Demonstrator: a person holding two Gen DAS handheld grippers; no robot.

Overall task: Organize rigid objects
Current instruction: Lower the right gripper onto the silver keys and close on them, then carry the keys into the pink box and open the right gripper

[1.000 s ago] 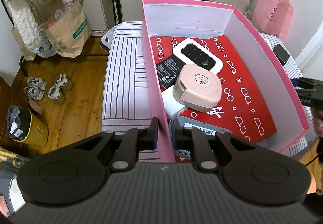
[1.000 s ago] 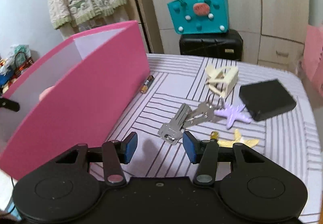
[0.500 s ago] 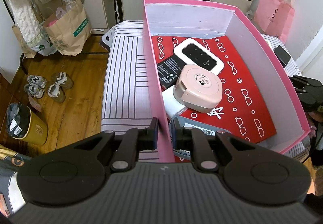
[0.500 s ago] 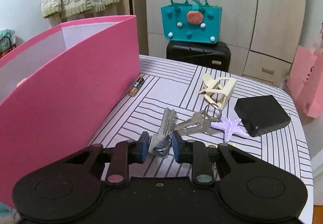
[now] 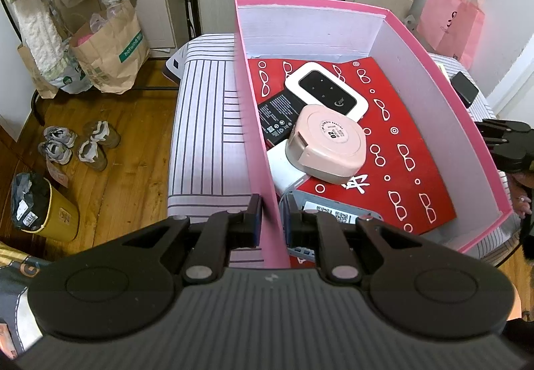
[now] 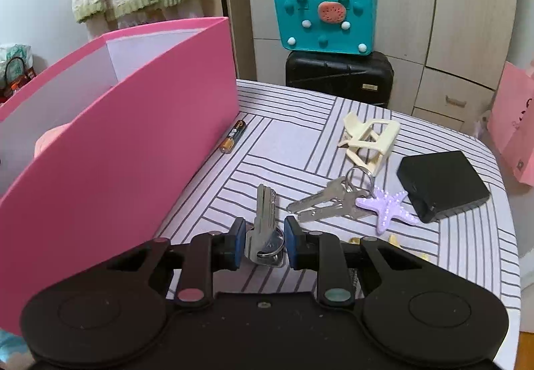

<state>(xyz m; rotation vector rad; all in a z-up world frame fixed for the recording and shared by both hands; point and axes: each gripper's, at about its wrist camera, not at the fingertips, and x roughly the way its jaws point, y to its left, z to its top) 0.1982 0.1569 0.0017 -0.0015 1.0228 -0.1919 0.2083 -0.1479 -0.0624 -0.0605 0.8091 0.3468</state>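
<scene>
My left gripper (image 5: 272, 223) is shut on the near left wall of the pink box (image 5: 253, 136), one pad outside and one inside. The box holds a white pocket router (image 5: 325, 91), a pink round case (image 5: 328, 143), a black battery pack (image 5: 277, 116) and a grey device (image 5: 333, 213) on a red sheet. My right gripper (image 6: 264, 241) is shut on the heads of a small bunch of keys (image 6: 265, 209) on the striped table, to the right of the pink box (image 6: 133, 169). The key blades point away from me.
On the striped table (image 6: 434, 269) lie a second key bunch (image 6: 320, 203) with a purple starfish charm (image 6: 387, 206), a black block (image 6: 440, 183), a cream folding stand (image 6: 367, 136) and a battery (image 6: 233, 138) beside the box. A teal bag (image 6: 327, 22) sits on a black suitcase behind.
My right gripper moved forward over the small key bunch and its jaws closed onto it. The left gripper stayed clamped on the box wall.
</scene>
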